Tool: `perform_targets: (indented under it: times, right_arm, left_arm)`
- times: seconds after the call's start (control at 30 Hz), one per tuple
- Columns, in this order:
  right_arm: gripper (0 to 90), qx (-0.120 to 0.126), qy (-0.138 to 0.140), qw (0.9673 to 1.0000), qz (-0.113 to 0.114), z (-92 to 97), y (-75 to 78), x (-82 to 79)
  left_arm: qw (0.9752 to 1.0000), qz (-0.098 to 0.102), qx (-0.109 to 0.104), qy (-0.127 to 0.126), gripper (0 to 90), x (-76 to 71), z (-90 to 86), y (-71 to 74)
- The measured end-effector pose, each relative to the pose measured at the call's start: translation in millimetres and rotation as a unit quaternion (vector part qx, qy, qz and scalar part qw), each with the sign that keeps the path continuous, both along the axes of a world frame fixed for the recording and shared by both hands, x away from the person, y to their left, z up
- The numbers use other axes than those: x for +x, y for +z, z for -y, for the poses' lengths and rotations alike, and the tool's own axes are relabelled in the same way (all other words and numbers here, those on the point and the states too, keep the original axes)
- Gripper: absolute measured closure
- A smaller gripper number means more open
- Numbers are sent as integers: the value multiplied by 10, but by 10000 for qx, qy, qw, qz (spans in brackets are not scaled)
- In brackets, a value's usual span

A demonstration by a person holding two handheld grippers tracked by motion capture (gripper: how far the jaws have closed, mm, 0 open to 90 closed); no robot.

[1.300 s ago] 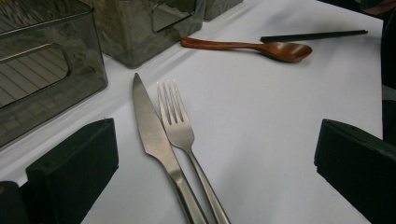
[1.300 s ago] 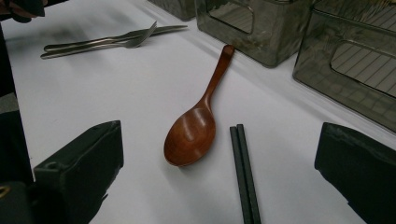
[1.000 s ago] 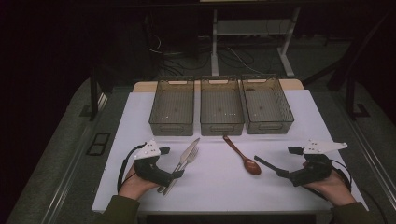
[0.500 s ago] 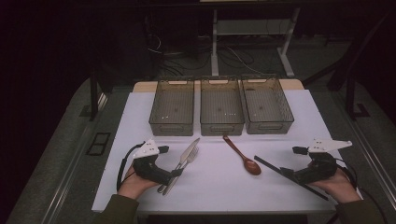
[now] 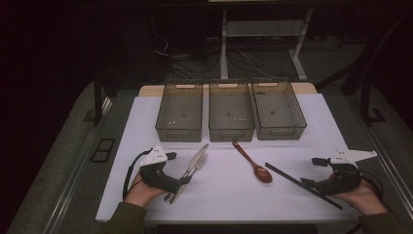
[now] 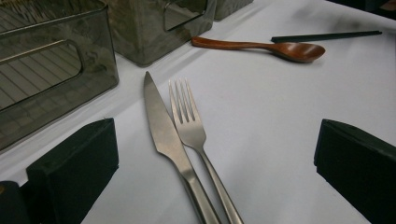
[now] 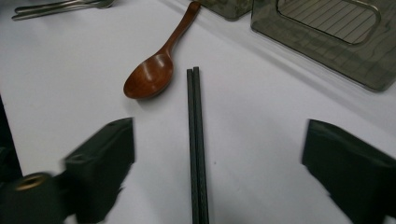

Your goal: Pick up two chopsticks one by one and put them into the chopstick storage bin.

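Right tool: your jaws stand wide but have just been closing; the black chopsticks lie between them on the table, untouched by either pad.
Left tool: your jaws are wide, straddling the knife and fork, which lie side by side.
Spoon: wooden, near the chopsticks' far tips.
Bins: three in a row beyond.

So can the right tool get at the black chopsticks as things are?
Probably yes. The right tool has been closing its jaws a little, yet they stand wide on either side of the black chopsticks without touching. Nothing lies on the pair; the wooden spoon sits apart.
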State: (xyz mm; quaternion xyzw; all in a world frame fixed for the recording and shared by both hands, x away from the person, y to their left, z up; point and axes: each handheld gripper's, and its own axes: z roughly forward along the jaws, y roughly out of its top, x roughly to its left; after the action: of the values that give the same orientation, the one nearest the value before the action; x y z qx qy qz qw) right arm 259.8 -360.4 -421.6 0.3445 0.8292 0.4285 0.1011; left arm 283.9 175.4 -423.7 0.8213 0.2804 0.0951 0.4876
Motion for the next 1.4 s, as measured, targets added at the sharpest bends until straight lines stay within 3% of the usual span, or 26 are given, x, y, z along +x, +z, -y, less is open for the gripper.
perform_targets:
  times: [0.3, 0.43, 0.47, 0.5, 0.73, 0.97, 1.4]
  right_arm:
    - [369, -191, 37, 9998, -104, -30, -55, -1]
    - [505, -208, 99, 9996, -175, -23, -67, -12]
    - [582, -252, 158, 9994, -156, -28, -68, -19]
    - [582, -252, 158, 9994, -156, -28, -68, -19]
    - [754, -463, 355, 9974, -427, -51, -103, -29]
    - [809, -680, 387, 9953, -563, -62, -128, -25]
    - [817, -888, 382, 9932, -648, -71, -175, -11]
  left_arm:
    - [10000, 42, 63, -28, 0, -26, 13, -3]
    - [10000, 43, 64, -20, 0, -26, 13, -3]
    - [10000, 44, 74, -16, 0, -28, 13, -1]
    - [10000, 46, 81, -25, 0, -30, 14, -2]
    - [9999, 44, 104, -43, 0, -34, 32, -9]
    - [9999, 51, 109, -44, 0, -33, 26, -8]
    - [9999, 45, 108, -55, 0, -36, 29, -8]
